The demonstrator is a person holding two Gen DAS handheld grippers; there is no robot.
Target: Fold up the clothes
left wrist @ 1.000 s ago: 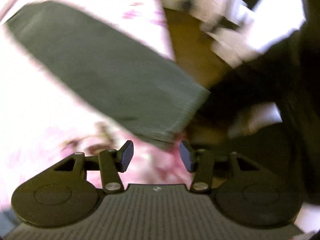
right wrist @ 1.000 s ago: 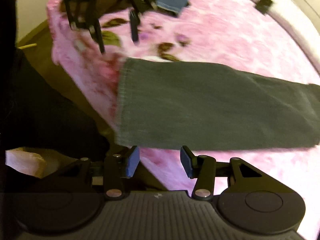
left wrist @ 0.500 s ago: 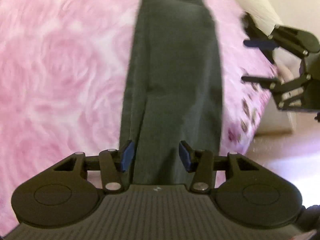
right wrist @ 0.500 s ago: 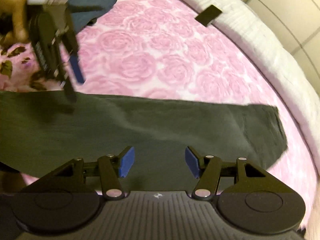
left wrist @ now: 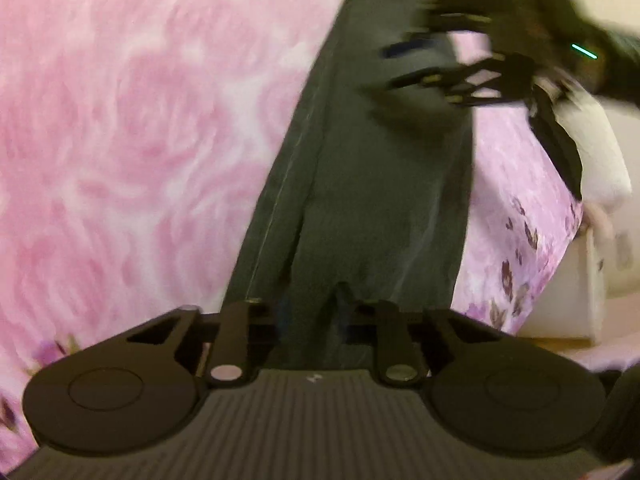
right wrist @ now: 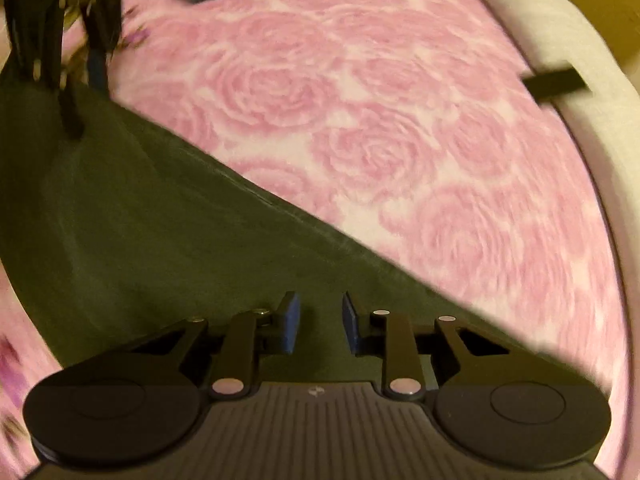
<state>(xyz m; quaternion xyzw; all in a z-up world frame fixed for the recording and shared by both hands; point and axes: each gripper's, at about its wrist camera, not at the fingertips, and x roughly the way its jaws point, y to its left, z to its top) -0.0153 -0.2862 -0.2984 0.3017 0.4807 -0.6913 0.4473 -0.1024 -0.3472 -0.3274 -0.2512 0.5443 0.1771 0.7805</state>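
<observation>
Left gripper (left wrist: 310,312) is closing on the dark trousers' (left wrist: 372,200) end, right gripper (right wrist: 318,322) closing above them, empty; both need full-thickness bites

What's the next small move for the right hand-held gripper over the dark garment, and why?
Probably lower the right hand-held gripper a little and finish closing on the dark garment. Its jaws are closing with a visible gap between them and cloth beneath, apparently ungripped. The left hand-held gripper is closing on cloth bunched between its jaws at the other end, so a lift needs both ends held.
</observation>
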